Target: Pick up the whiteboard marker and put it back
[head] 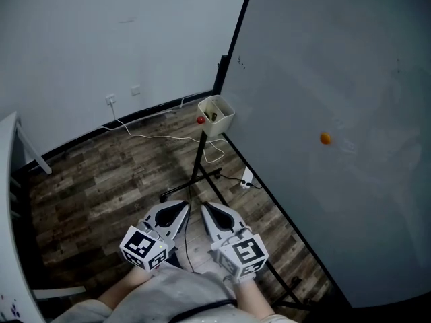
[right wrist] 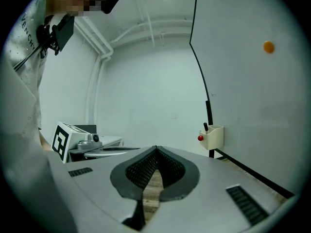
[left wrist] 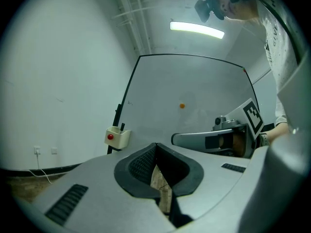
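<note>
A dark whiteboard marker (head: 213,117) stands upright in a small white holder box (head: 225,108) fixed at the whiteboard's (head: 337,79) lower left corner. The marker's tip (left wrist: 122,126) pokes out of the box in the left gripper view, and the same marker (right wrist: 205,126) shows in the right gripper view. My left gripper (head: 185,205) and right gripper (head: 204,207) are side by side low in the head view, well short of the box. Both are shut with nothing between the jaws, as the left gripper (left wrist: 155,144) and right gripper (right wrist: 156,148) views show.
A red magnet (head: 200,120) sits on the box's side and an orange magnet (head: 325,138) on the board. The board's black stand legs (head: 192,184), a white cable (head: 161,136) and a power strip (head: 246,177) lie on the wood floor. A white table edge (head: 8,180) is at left.
</note>
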A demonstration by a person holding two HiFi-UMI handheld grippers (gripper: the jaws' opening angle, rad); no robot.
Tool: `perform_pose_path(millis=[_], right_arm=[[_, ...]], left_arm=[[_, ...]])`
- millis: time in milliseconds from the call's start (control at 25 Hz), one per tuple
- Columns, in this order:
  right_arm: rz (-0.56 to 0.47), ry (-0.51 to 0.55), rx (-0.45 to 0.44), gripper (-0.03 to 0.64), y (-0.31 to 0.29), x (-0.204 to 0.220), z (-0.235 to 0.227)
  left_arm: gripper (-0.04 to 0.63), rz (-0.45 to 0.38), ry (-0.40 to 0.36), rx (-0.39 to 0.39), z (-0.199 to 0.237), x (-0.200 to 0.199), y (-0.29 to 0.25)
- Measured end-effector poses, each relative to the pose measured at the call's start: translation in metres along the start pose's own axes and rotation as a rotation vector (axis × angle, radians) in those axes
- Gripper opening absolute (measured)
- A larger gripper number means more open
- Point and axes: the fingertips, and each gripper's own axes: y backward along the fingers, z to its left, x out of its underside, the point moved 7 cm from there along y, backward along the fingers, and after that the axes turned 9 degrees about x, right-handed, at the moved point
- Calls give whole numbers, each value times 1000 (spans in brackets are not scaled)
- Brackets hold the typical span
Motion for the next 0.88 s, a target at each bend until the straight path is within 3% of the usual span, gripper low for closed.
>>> perform_pose_path(millis=[520,880], right_arm=[[55,-18,42,20,16,1,53],[85,-62,62,19,24,15,98]], left_arm=[[15,40,46,38,-11,-8,54],[15,60,91,61,-18,7,95]])
